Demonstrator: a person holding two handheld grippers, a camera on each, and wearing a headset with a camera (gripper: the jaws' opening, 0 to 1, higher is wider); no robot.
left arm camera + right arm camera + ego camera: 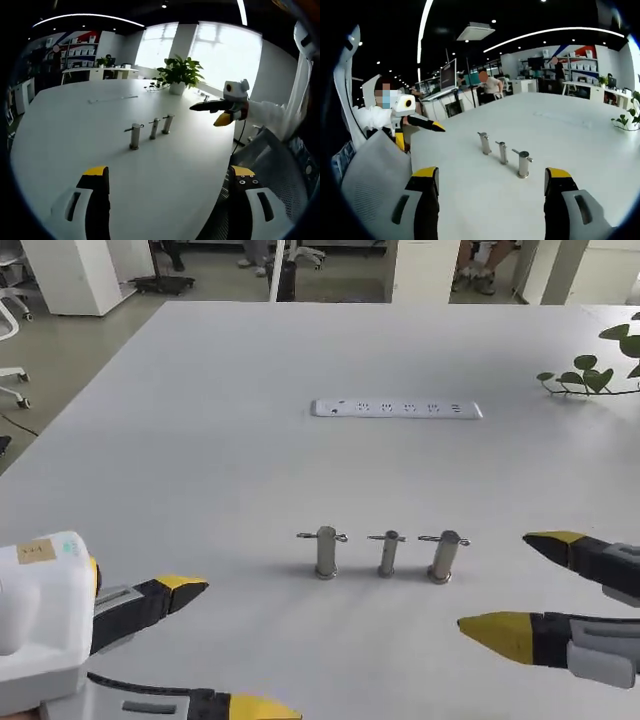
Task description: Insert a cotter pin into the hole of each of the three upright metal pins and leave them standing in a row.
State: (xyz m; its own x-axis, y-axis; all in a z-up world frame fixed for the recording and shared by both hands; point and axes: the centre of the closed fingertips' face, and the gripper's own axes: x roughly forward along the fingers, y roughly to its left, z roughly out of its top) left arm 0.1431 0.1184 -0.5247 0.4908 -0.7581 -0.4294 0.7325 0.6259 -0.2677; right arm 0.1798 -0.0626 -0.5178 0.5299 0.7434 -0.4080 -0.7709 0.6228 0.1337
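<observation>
Three upright metal pins stand in a row on the white table: left pin (325,552), middle pin (387,553), right pin (443,556). A thin cotter pin crosses the top of each. The same row appears in the left gripper view (135,136) and the right gripper view (522,164). My left gripper (222,645) hovers open at the lower left, apart from the pins, with nothing between its yellow-tipped jaws. My right gripper (525,585) is open at the lower right, a little beyond the right pin, also holding nothing.
A white power strip (396,409) lies farther back at the table's middle. A leafy plant sprig (590,372) reaches in at the far right edge. Office chairs and cabinets stand beyond the table. A person (385,112) shows in the right gripper view.
</observation>
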